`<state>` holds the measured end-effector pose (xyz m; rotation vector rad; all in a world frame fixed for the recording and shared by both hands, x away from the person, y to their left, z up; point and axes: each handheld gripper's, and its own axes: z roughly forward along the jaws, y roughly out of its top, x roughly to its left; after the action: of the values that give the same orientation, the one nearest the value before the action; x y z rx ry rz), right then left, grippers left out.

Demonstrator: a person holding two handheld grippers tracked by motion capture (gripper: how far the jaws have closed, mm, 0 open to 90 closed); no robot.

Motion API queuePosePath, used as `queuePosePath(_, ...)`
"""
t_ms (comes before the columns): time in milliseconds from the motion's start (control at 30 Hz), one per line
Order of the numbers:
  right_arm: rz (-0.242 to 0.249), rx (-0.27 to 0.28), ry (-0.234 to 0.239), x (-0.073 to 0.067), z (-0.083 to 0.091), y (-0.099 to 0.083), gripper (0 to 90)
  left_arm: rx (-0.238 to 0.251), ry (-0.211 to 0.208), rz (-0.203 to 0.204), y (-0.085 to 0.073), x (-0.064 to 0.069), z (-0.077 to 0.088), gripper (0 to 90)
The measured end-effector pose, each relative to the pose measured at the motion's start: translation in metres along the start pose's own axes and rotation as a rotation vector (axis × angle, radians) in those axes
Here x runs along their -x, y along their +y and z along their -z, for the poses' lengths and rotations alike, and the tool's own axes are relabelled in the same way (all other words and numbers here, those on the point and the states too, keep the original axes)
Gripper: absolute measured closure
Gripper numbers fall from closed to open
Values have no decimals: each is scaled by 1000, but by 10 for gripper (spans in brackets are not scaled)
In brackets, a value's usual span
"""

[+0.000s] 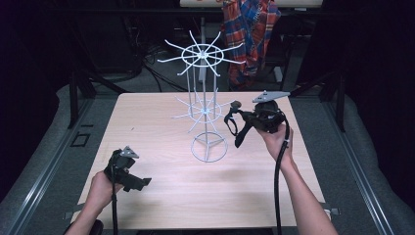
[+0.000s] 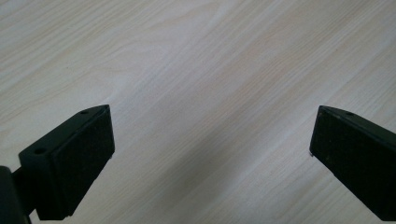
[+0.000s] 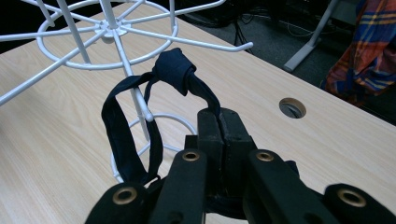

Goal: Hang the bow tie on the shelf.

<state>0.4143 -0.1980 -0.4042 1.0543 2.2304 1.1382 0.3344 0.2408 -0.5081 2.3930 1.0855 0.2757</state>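
A white wire rack (image 1: 204,100) with two tiers of spoke hooks stands on the wooden table (image 1: 161,186). My right gripper (image 1: 241,119) is held up just right of the lower tier, shut on a dark blue knotted fabric strap (image 1: 232,122). In the right gripper view the strap (image 3: 173,70) loops up from the closed jaws (image 3: 218,122) beside a lower hook's tip (image 3: 148,116). My left gripper (image 1: 142,182) rests low at the table's front left. Its fingers (image 2: 79,154) stand wide apart over bare wood, nothing between them.
A plaid shirt (image 1: 249,29) hangs behind the table's far edge. A round cable hole (image 3: 292,108) is cut in the tabletop near the right gripper. Dark floor and cables lie beyond the table.
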Motion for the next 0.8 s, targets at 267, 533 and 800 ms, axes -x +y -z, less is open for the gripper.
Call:
queuePosePath(267, -9, -9, 5, -1, -5, -1, 886, -1, -3, -3, 0, 0, 0, 0)
queuePosePath(533, -13, -15, 13, -2, -9, -2, 885, -2, -3, -4, 0, 0, 0, 0)
queuePosePath(800, -22, -24, 23, -6, -16, -3, 885, 0, -2, -3, 0, 0, 0, 0)
